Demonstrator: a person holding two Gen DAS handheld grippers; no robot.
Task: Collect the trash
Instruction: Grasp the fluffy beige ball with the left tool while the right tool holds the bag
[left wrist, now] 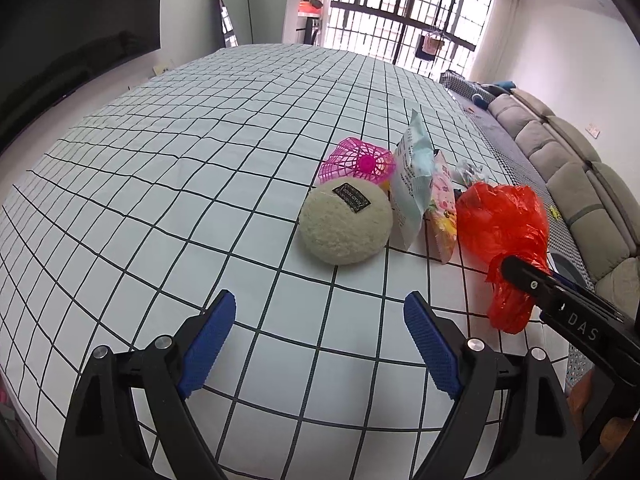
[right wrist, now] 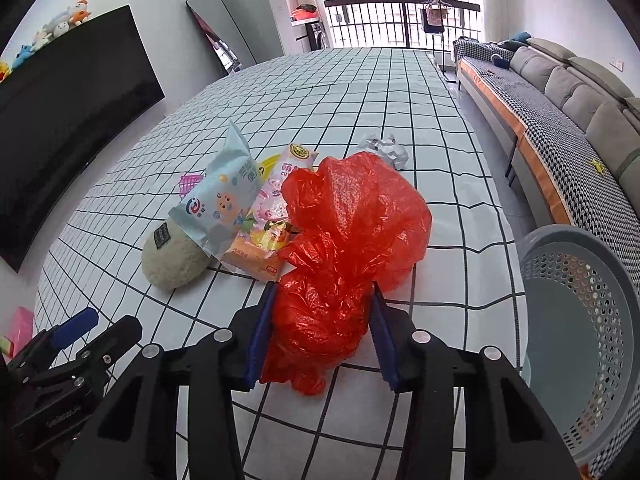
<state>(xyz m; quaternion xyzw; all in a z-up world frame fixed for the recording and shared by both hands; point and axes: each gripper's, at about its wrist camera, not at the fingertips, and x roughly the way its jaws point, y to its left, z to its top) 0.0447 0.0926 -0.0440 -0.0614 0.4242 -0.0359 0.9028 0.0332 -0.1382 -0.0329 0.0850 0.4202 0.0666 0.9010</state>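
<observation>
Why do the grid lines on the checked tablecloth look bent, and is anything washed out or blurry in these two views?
Left wrist view: fisheye distortion bows the white checked tablecloth lines; the barred window is blown out by backlight. Right wrist view: same curvature, dark corner vignetting, and an overexposed window; the crumpled red plastic bag between the right gripper fingers stays sharp, as does the open left gripper.

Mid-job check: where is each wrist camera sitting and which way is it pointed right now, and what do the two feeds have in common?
Left wrist view: sits on the left claw, looking forward over the checked tablecloth at the fuzzy round pad; its own open blue pads show, plus the right claw entering at right.
Right wrist view: sits on the right claw, facing the red plastic bag between its pads, blue perforated basket at right; left claw at lower left.
Shared: bag, pad, blue wipes packet, window.
</observation>
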